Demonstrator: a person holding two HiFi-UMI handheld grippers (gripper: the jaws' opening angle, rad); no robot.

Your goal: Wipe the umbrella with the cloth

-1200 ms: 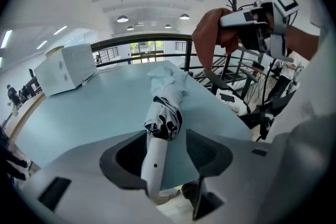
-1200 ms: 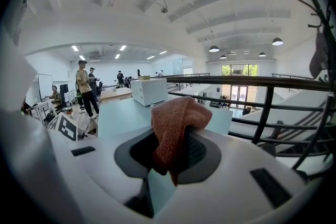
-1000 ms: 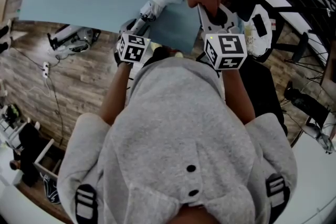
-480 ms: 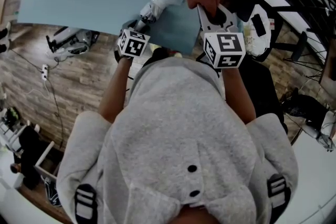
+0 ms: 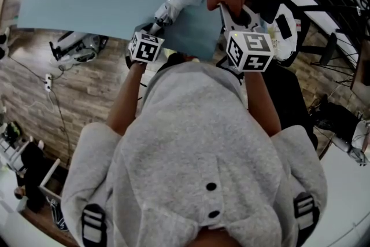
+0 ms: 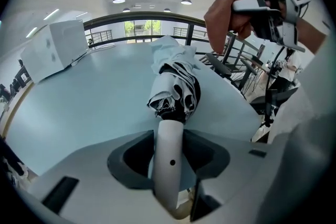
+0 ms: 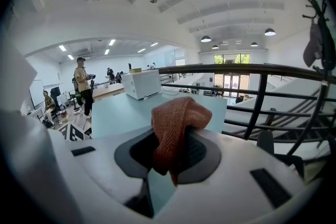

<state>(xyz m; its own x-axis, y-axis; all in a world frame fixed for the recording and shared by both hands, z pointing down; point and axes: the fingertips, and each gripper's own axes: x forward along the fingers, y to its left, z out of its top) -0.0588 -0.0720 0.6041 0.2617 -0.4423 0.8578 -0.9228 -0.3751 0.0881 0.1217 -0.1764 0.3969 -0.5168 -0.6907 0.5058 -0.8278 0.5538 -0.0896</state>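
Bright, even: ceiling lamps [image 6: 119, 0] above the table [image 6: 79, 107], windows [image 6: 139, 29] beyond it blown out. Soft shadows, heavy fisheye, dark corners.

Person from above: pale grey, fleecy hooded top [image 5: 196, 142] with sleeves [image 5: 95, 147] that leave the forearms bare. Two small dark dots [image 5: 211, 186], possibly eyelets or buttons, lie one below the other on the hood. Dark strap fittings [image 5: 94, 222] with pale bars sit at both shoulders. The right gripper [image 7: 169, 157] has a whitish shell, dark jaw recesses and a black-and-white marker cube [image 5: 250, 51].
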